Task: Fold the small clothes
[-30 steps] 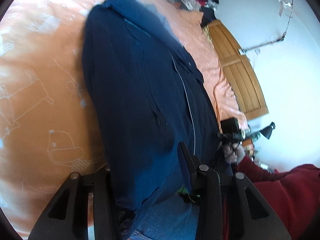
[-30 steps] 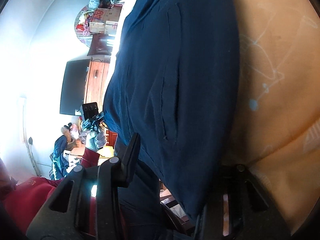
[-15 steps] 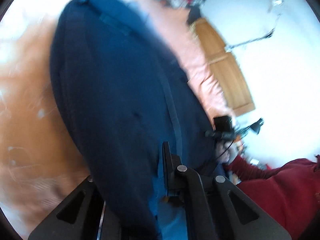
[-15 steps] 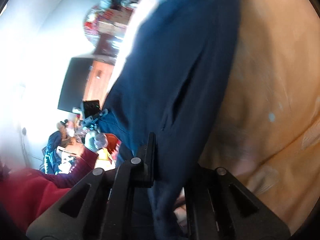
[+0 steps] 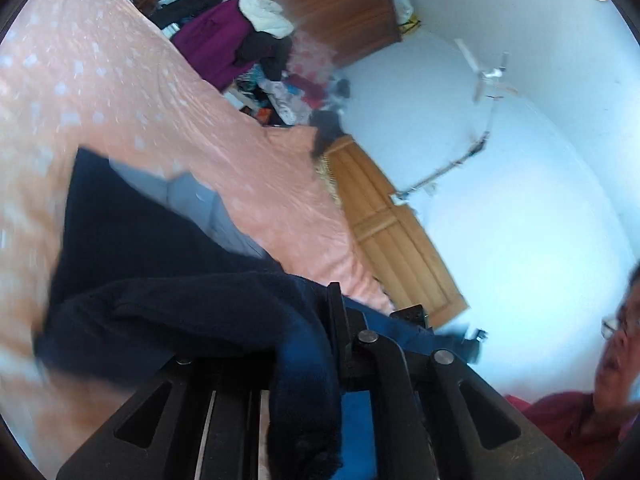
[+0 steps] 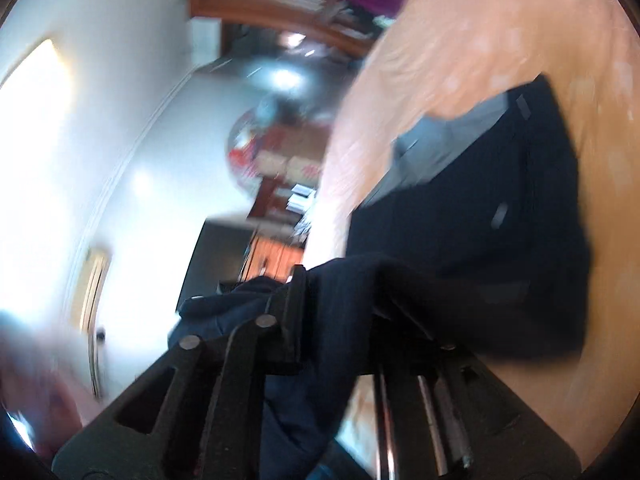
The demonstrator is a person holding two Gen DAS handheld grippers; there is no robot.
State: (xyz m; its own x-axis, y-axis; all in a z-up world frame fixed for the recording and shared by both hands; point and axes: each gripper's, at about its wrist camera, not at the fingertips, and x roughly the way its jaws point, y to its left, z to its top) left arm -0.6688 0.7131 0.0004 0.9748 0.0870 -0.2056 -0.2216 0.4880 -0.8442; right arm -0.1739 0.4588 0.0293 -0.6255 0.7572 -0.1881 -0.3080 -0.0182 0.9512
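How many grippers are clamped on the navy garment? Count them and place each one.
2. The left gripper pinches one bunched edge of the navy garment; the right gripper pinches another. The rest lies on the peach bedsheet.

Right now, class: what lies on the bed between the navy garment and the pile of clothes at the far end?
Only bare peach bedsheet separates the navy garment from the clothes pile, shown in the left wrist view.

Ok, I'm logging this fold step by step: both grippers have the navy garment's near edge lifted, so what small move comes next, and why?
Probably carry the pinched edge forward and lay it over the far half. The left gripper and right gripper each clamp the navy garment, whose far part lies flat on the peach bedsheet, so the fold is only half made.
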